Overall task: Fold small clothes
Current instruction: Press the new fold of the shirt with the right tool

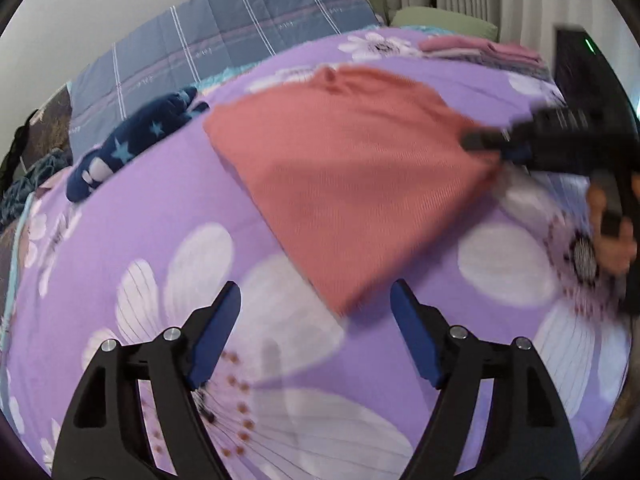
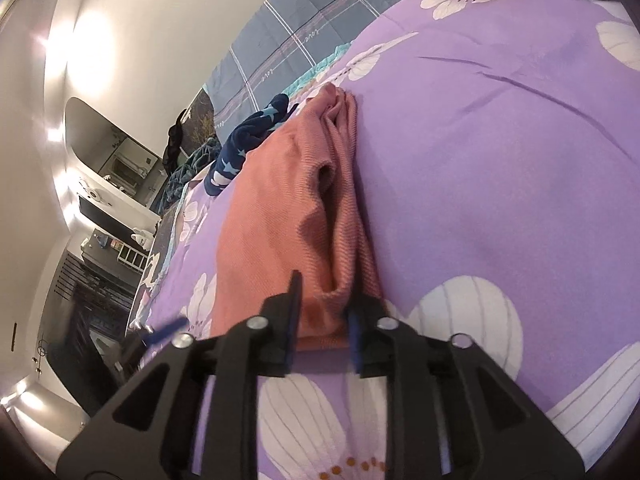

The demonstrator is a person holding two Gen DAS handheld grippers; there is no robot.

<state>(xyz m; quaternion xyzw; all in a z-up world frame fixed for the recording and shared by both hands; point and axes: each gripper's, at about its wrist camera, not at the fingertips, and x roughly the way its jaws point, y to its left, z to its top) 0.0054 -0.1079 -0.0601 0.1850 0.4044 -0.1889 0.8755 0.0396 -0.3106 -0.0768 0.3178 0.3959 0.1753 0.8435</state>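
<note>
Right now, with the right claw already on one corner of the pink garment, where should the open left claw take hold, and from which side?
Probably the free near corner of the pink garment, just ahead of the left claw. It lies flat on the purple bedspread, pointing toward that claw, so come in low and straight. The right claw pinches the other corner.

Readable text: only the word "love" on the blue checked quilt

In the right wrist view, the blue checked quilt (image 2: pixel 280 40) carries a small cursive word "love", repeated along its pale stripes: once near the top of the quilt, once lower toward its middle, once further down near its left edge; in the left wrist view the same quilt (image 1: pixel 224 40) shows small white marks along its stripes, too blurred to read; no other label, brand or number is legible.
</note>
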